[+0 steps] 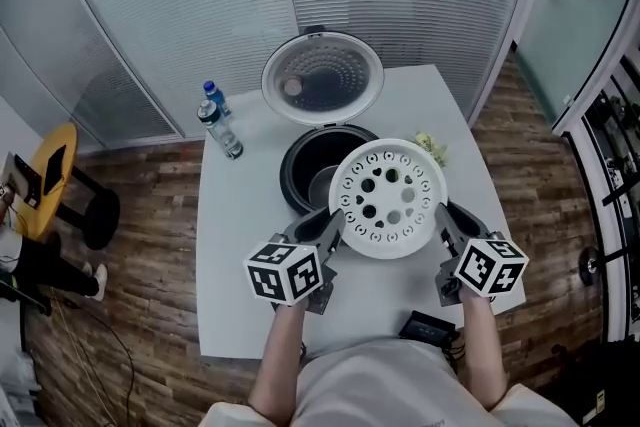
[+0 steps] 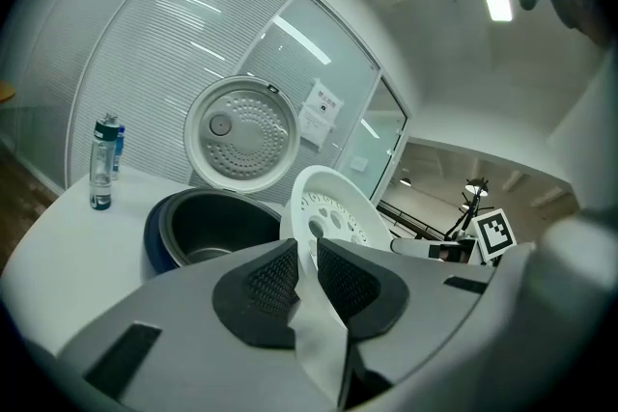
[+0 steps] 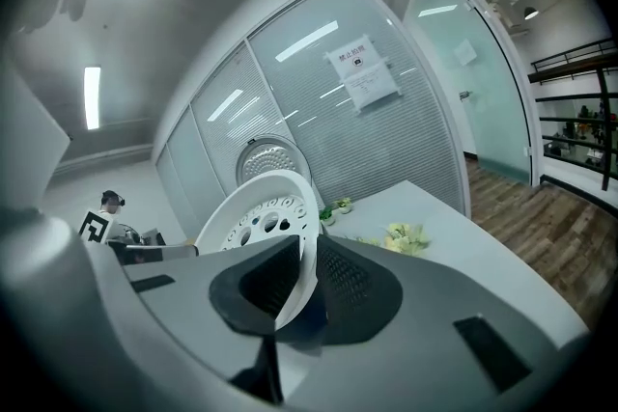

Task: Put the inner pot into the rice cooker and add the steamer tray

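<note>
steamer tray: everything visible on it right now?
The steamer tray is a round white disc, plastic by its look, with large round holes in the middle, a ring of small holes near the edge and a raised rim. It is held up, tilted, partly over the open rice cooker and seemingly clear of it. The left tongs and right tongs each pinch its rim on opposite sides; nothing else touches it.

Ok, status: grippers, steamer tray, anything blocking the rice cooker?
Left gripper, right gripper: both shut on steamer tray rim. Tray in the air beside open rice cooker. Nothing blocking; bottles off to the side.
</note>
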Tool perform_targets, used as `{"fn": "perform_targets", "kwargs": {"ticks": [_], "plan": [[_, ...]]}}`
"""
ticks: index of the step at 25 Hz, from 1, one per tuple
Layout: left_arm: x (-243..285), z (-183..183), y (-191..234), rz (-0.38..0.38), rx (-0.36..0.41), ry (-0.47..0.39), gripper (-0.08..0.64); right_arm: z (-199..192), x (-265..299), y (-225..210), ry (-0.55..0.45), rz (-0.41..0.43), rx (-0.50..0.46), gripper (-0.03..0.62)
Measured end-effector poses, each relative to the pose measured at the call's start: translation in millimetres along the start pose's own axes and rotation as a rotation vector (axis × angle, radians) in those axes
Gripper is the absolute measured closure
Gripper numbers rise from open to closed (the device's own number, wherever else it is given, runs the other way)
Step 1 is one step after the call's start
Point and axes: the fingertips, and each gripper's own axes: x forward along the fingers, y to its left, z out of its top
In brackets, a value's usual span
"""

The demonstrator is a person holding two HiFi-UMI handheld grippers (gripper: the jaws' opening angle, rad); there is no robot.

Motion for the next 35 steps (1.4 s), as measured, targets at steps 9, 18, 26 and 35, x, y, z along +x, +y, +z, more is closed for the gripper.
{"fn": "perform_targets", "kwargs": {"ticks": [9, 18, 26, 35], "plan": [[-9, 10, 28, 0.038, -0.034, -0.026, 0.505, 10, 32, 21, 0.008, 0.048, -0.008, 0.531], [-11, 33, 78, 0.081, -0.075, -0.046, 0.505, 20, 85, 49, 0.036, 0.088, -0.028, 0.531], [-8, 41, 117, 0.112, -0.091, -0.048, 0.505, 24, 120, 68, 0.057, 0.115, -0.057, 0.531], [1, 41, 128, 0.127, -0.096, -0.046, 0.505, 17, 137, 62, 0.081, 0.119, -0.061, 0.531]]}}
